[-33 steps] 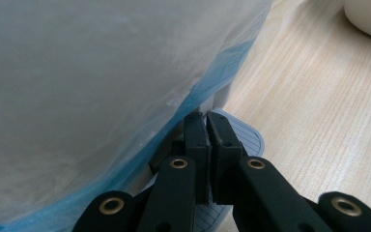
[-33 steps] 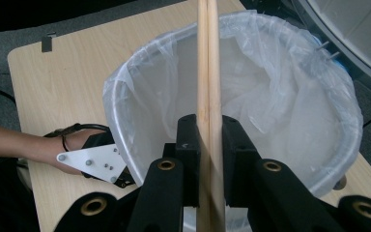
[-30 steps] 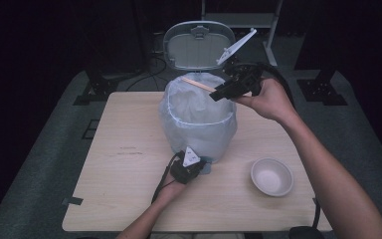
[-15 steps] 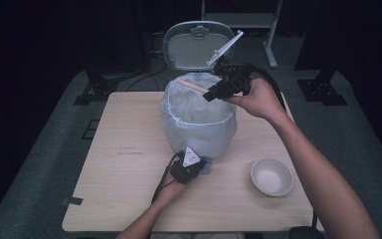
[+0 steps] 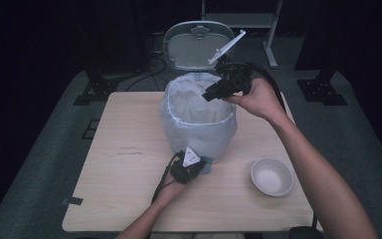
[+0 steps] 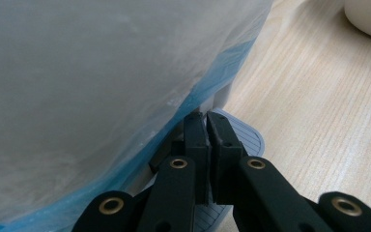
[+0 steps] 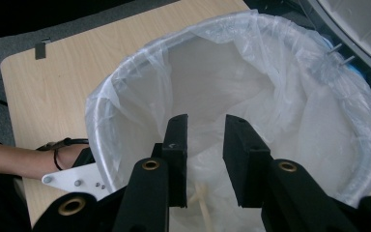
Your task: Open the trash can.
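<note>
Looks like we're mostly done: right gripper [image 7: 200, 162] hangs open-jawed over the bin liner [image 7: 270, 87], wooden stick [image 7: 204, 208] lying below it; left gripper [image 6: 206, 140] pinched closed, pressing the bin's pedal [image 6: 244, 137]

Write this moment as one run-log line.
left tongs: shut on pedal | right tongs: open, over bin | lid: up

1. The left gripper [image 6: 206, 126] is black, with brass-coloured rivets on its jaw arms and a grey three-cornered plate on top.
2. A black cable trails from it.
3. The right gripper [image 7: 205, 145] has matching black jaws and brass rivets.
4. Both forearms are bare.
</note>
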A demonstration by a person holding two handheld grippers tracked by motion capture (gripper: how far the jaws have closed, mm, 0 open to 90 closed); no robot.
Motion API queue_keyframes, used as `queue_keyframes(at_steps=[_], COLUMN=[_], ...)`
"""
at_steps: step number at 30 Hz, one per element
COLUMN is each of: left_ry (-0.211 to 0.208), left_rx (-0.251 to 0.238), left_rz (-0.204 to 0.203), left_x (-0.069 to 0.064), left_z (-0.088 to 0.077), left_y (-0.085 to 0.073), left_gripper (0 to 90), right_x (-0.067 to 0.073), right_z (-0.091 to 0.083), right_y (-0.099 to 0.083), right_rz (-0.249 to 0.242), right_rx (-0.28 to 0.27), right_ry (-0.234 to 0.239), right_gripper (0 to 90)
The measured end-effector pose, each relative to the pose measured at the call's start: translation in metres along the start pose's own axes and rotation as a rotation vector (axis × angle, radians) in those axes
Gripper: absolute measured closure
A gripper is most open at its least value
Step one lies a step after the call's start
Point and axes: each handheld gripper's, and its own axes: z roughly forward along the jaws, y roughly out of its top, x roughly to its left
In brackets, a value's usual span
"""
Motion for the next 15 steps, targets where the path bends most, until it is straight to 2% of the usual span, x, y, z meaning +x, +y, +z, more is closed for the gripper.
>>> queue_keyframes(at_steps=[9, 15], left_ry=[0.0, 0.0], left_rx=[0.001, 0.0], left_rz=[0.0, -0.001], left_x=[0.0, 0.0], left_z=[0.0, 0.0], left_y=[0.0, 0.0], left_gripper=[88.3, 88.3], right_x=[-0.002, -0.004], right_z=[-0.013, -0.017], right_y=[-0.015, -0.023], right_rz=[0.011, 0.03], right_rx=[-0.024, -0.018], right_ry=[0.015, 0.022], right_gripper=[69.2, 67.1])
